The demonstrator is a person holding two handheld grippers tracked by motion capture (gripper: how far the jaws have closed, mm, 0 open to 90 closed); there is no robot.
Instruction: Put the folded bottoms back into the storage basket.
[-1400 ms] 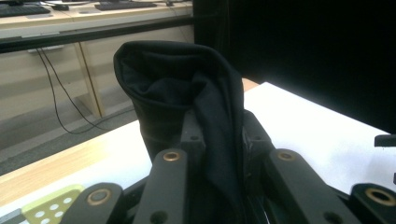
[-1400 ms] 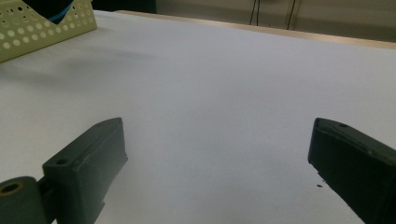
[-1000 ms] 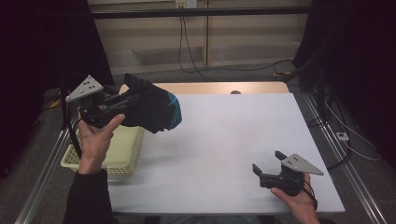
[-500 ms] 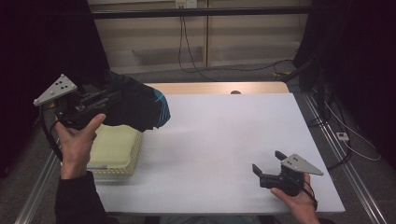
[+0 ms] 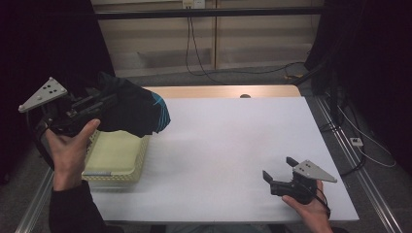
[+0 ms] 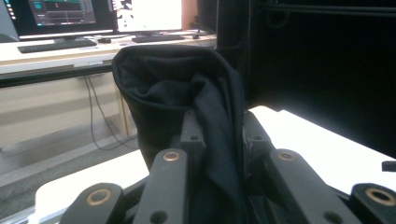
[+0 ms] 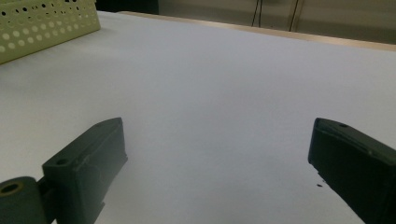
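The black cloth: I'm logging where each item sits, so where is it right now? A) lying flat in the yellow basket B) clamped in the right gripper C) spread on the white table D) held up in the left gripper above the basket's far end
D: the left gripper is shut on the black cloth, holding it above the yellow basket; the right gripper stands open by the table's near edge.
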